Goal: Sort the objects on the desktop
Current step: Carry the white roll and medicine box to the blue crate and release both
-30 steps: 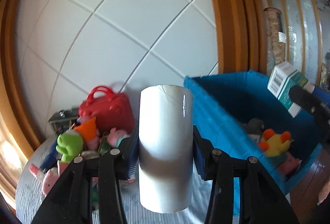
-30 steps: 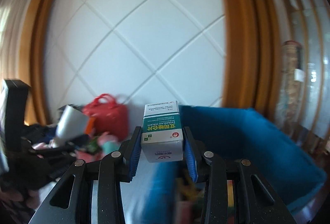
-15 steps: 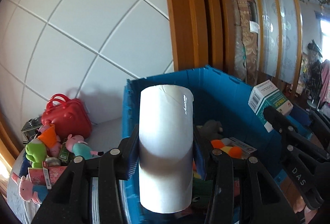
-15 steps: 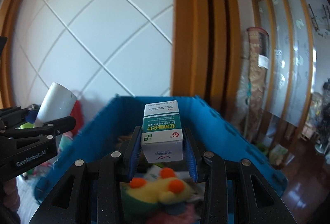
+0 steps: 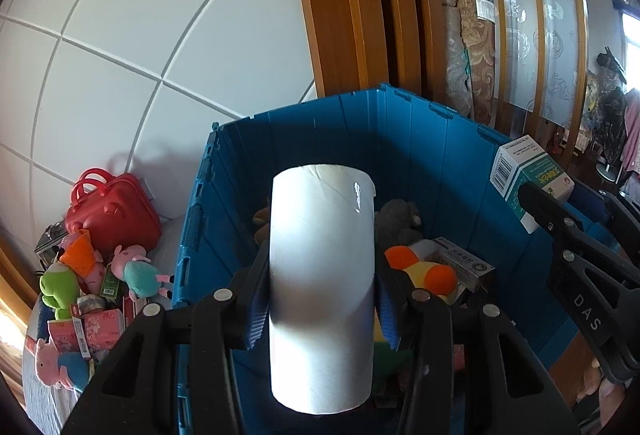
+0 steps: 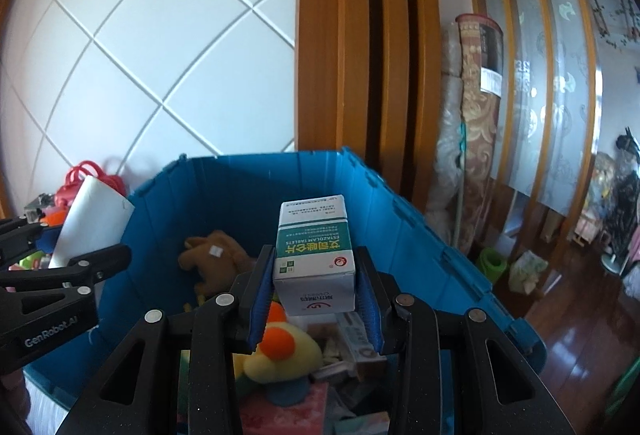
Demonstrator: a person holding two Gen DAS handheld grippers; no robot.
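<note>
Left hand-held gripper (image 5: 322,299): clamped on an upright white paper roll (image 5: 322,275), held over the blue crate (image 5: 400,139).
Right hand-held gripper (image 6: 316,295): clamped on a green-and-white medicine box (image 6: 314,255), above the same crate.
Crate contents: plush toys, cartons.
Tabletop (image 5: 44,403): red toy case (image 5: 110,213), plush figures, small packets, left of the crate.
Room: white tiled wall (image 5: 140,35), orange wooden frame (image 6: 360,35), wood floor (image 6: 580,315).

I see bright daylight from the right, glare on the white roll (image 5: 322,275), sharp frames, strong fisheye bending at edges.
</note>
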